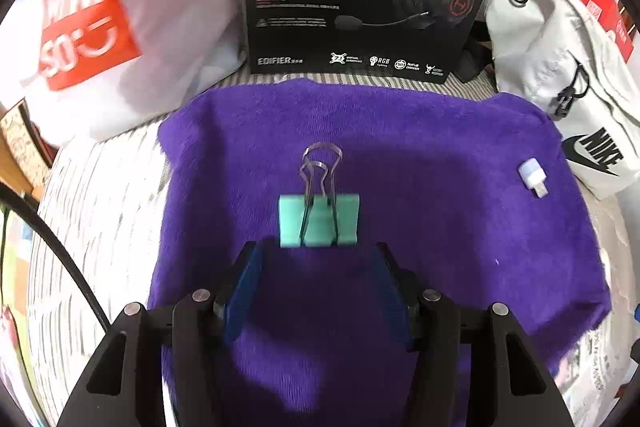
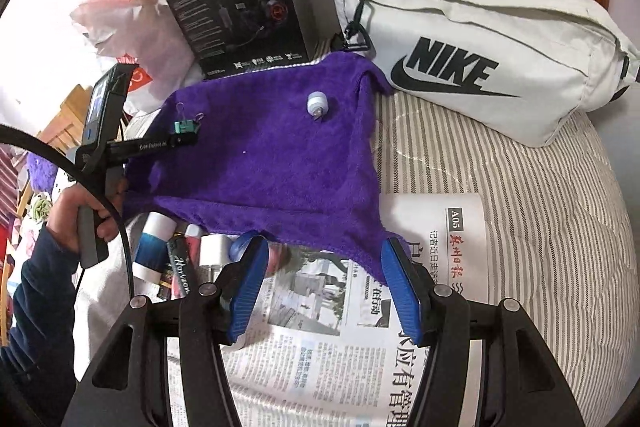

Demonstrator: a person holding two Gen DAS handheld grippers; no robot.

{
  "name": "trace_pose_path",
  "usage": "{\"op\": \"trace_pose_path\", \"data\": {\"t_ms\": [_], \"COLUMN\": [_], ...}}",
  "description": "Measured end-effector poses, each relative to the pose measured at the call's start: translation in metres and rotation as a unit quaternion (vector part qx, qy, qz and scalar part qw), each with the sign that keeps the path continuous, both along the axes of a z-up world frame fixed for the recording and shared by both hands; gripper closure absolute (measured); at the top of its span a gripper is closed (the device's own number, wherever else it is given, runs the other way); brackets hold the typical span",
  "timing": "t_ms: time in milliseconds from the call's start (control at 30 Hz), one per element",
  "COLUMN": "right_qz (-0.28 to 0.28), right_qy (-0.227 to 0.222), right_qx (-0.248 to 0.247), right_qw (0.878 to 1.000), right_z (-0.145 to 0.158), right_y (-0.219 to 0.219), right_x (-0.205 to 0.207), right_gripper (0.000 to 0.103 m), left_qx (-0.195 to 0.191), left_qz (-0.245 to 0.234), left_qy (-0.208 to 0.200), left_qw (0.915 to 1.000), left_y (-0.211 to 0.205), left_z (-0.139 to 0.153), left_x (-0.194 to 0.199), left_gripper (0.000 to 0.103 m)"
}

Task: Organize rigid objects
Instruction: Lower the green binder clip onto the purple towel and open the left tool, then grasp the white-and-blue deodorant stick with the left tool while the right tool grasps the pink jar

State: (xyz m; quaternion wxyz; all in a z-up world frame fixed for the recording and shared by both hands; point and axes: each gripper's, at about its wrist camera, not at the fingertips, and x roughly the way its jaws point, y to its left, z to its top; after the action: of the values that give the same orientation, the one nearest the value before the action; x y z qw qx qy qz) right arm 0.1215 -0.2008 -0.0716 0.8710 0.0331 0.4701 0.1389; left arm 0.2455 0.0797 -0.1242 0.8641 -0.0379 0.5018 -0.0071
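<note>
With jaws spread, the left gripper (image 1: pixel 316 259) stood clear of the green binder clip (image 1: pixel 319 221) at 12 o'clock, apparently released onto the purple towel (image 1: pixel 440 227).

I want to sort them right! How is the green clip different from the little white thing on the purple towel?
The green clip is mint green with two looped wire handles; the little white thing is pale, chunky and has a short stub at one end. The clip looks bigger than the white thing. The clip lies just past the left claw; the white thing lies off by the towel's far right corner. Both rest on the purple towel, held by nothing.
</note>
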Motion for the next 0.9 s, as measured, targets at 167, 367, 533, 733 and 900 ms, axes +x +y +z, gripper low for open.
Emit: {"op": "trace_pose_path", "data": {"t_ms": [167, 367, 533, 733, 900], "right_qz": [-0.003, -0.002, 0.005, 0.014, 0.014], "right_qy": [-0.010, -0.017, -0.015, -0.016, -0.015], "right_qx": [0.001, 0.004, -0.004, -0.005, -0.006], "right_qw": [1.000, 1.000, 1.000, 1.000, 1.000], "right_z": [0.009, 0.016, 0.018, 0.021, 0.019], "right_y": [0.005, 0.008, 0.012, 0.017, 0.015], "right_x": [-0.010, -0.019, -0.025, -0.032, -0.037], "right_gripper": [0.044, 0.044, 0.044, 0.044, 0.044], "left_qx": [-0.013, -0.070, -0.080, -0.066, -0.035], "left_qz": [0.003, -0.020, -0.031, -0.028, -0.024], "left_qy": [-0.017, -0.033, -0.012, 0.012, -0.004], "left_qw": [0.9998, 0.9968, 0.9962, 0.9974, 0.9991], "left_y": [0.006, -0.002, -0.020, -0.033, -0.028], "left_z": [0.022, 0.041, 0.026, -0.001, 0.003], "left_x": [-0.035, -0.099, -0.129, -0.130, -0.132], "left_gripper": [0.049, 0.049, 0.049, 0.047, 0.048]}}
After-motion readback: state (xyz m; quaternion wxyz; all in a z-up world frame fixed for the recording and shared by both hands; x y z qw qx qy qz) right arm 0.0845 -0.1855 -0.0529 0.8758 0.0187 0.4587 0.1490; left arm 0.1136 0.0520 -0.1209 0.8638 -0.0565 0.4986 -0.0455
